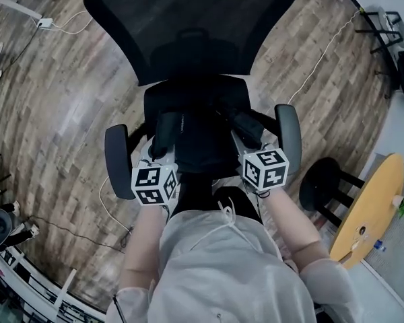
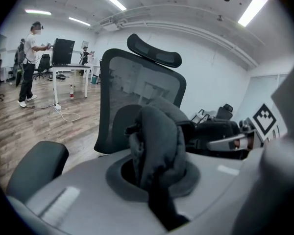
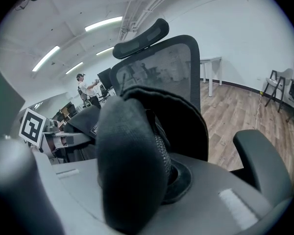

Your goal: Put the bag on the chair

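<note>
A black office chair [image 1: 188,19] with a mesh back stands right before me, its seat [image 1: 195,89] between two armrests. A black bag [image 1: 203,140] hangs just over the front of the seat, held from both sides. My left gripper [image 1: 164,147] is shut on a bunched grey-black fold of the bag [image 2: 157,146]. At the bag's other side my right gripper [image 1: 246,136] is shut on a thick black strap with a zipper [image 3: 132,165]. In both gripper views the chair's back [image 2: 137,87] rises just behind the held fabric, which hides the pads.
A black stool [image 1: 323,184] and a round yellow table [image 1: 367,207] stand at the right. Cables and a power strip [image 1: 46,23] lie on the wood floor at the far left. People [image 2: 29,58] stand by a desk [image 2: 71,70] far off.
</note>
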